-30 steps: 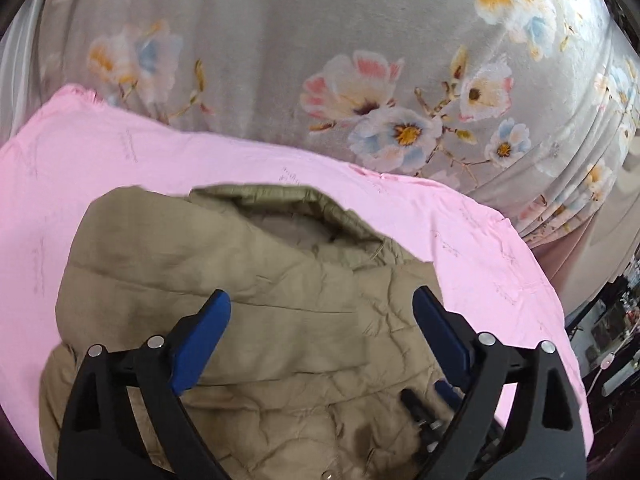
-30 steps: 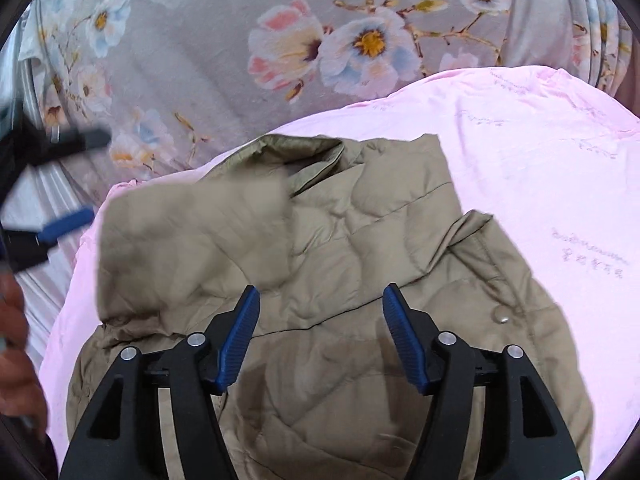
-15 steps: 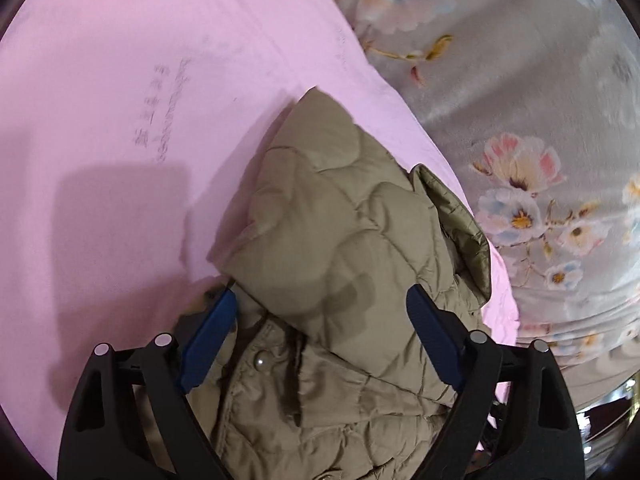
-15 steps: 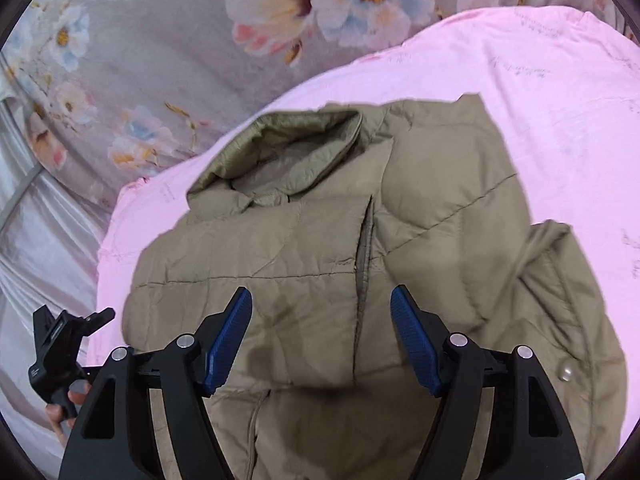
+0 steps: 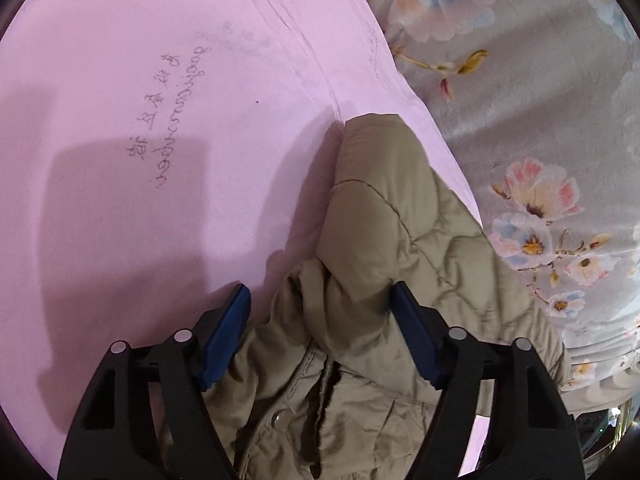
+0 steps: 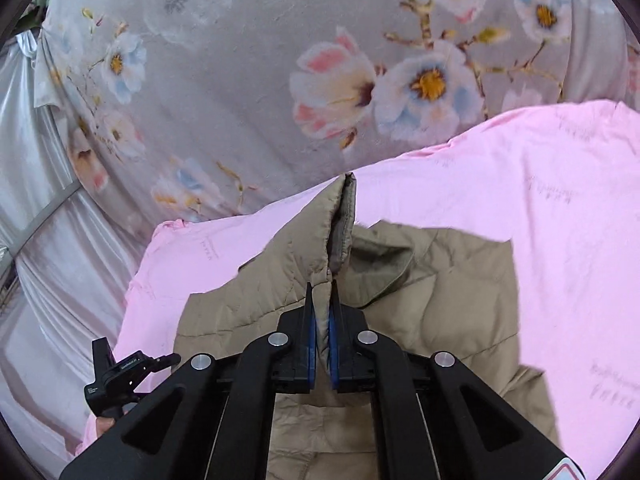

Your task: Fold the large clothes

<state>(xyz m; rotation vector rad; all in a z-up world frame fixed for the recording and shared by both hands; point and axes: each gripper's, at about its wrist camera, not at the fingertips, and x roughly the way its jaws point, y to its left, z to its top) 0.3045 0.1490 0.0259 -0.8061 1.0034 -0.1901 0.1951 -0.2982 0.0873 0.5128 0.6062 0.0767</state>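
An olive quilted jacket (image 6: 440, 300) lies on a pink sheet (image 6: 520, 180). My right gripper (image 6: 322, 294) is shut on a fold of the jacket's edge, which stands up in a ridge ahead of the fingertips. In the left wrist view a padded sleeve or side of the jacket (image 5: 392, 208) runs up from between the blue pads of my left gripper (image 5: 320, 304). Its jaws are closing around this bunched fabric. The right pad touches the cloth and the left pad still stands off it. A snap button (image 5: 276, 420) shows low on the jacket.
The pink sheet (image 5: 160, 80) covers a grey floral bedspread (image 5: 540, 100), also visible behind it (image 6: 280, 60). Shiny white fabric (image 6: 48, 220) hangs at the far left. The black body of the left hand's device (image 6: 120, 372) shows at the sheet's left edge.
My right gripper closed on the jacket's edge and lifted it into a ridge. My left gripper swung over to the jacket's side, came down close, and its jaws narrowed around the fabric.
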